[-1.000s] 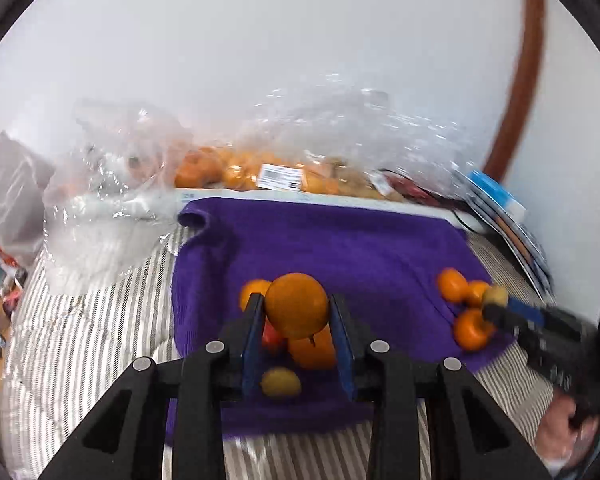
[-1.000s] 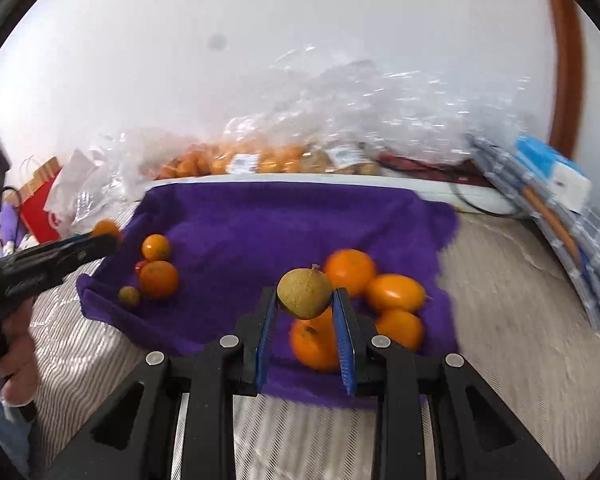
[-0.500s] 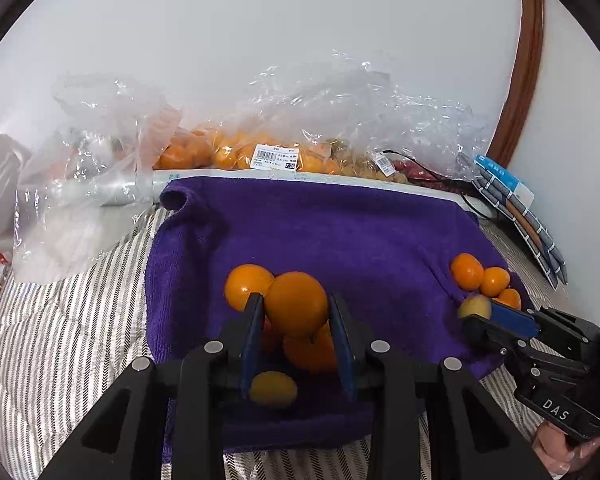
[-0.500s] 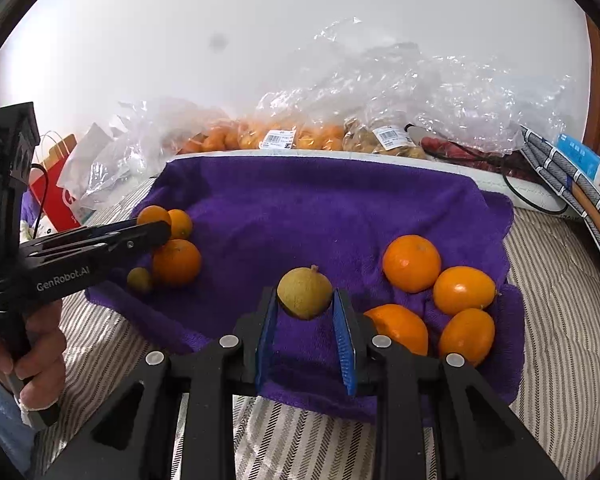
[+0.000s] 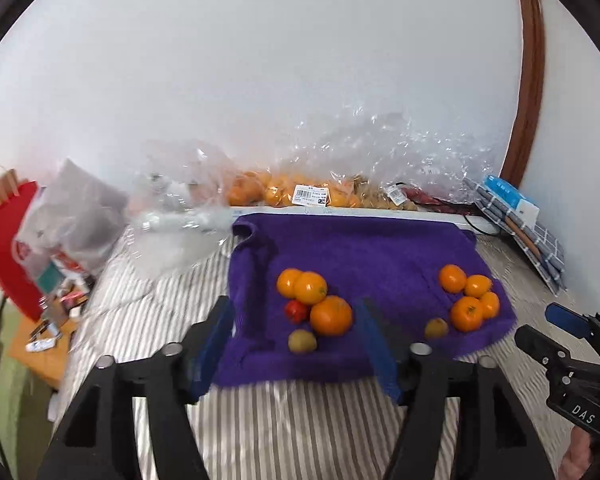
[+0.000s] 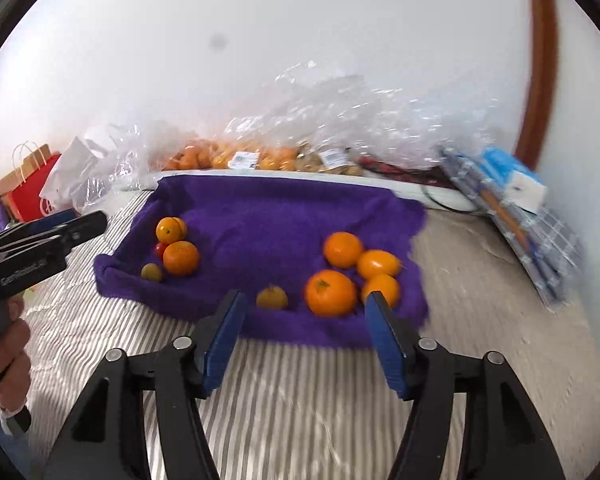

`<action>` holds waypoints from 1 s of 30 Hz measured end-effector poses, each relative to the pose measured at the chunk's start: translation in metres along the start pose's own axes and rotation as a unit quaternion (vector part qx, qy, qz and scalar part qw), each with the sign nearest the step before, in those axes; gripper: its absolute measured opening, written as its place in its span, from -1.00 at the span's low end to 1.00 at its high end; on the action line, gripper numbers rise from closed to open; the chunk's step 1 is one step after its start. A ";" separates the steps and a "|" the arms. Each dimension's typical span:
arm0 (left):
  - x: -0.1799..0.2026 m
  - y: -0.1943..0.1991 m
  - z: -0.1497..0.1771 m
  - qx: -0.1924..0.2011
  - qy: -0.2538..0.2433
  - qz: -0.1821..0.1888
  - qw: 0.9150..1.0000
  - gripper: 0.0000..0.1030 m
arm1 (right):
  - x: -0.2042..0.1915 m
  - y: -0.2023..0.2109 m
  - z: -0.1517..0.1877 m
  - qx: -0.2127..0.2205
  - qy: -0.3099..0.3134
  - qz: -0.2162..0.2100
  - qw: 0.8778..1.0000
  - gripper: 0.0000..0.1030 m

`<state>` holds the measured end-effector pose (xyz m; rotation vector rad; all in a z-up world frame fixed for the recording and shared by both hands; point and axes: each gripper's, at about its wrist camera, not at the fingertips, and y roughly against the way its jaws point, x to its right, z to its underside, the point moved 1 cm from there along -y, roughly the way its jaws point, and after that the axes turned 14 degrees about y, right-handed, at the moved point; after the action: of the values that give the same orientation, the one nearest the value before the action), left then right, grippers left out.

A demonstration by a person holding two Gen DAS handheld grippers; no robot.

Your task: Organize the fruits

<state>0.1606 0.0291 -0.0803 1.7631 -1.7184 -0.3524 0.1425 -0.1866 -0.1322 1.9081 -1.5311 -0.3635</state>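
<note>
Nearest in each wrist view, blue-padded jaws are seen spread with nothing between them. The left gripper [image 5: 296,344] has just been opening, and the large orange [image 5: 331,315] pinched a second ago now lies released on the purple towel [image 5: 360,248], touching the near edge of the left pile beside a small red fruit [image 5: 296,310] and a small greenish fruit [image 5: 302,341]. The right gripper [image 6: 306,336] has likewise just been opening; the small brownish fruit [image 6: 272,298] it carried has been set down on the towel's near edge, just left of the right cluster of oranges [image 6: 342,268]. Both grippers appear drawn back from the towel over the striped bedding [image 6: 300,392].

Two groups are thus formed, well apart: a left pile [image 6: 172,248] and a right one. It is judged that one placement by each hand has been completed and that further fruit must be fetched.

Farthest, against the wall, clear plastic bags [image 5: 320,184] holding more oranges are seen, a likely source for the next pick.
</note>
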 end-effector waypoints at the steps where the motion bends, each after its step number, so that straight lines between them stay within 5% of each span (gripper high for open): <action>1: 0.000 0.015 0.003 0.001 0.006 0.003 1.000 0.37 | 0.001 0.011 0.004 0.001 -0.005 0.000 1.000 0.23; 10: 0.011 0.081 0.029 0.014 0.010 0.009 1.000 0.67 | 0.025 0.097 0.045 0.021 -0.048 0.047 0.998 0.87; 30: 0.033 0.113 0.049 0.017 0.003 0.010 1.000 0.72 | 0.041 0.131 0.071 0.012 -0.089 0.071 0.993 0.88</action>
<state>0.0453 -0.0081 -0.0408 1.7674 -1.7460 -0.3117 0.0125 -0.2612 -0.0940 1.8136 -1.7835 -0.4634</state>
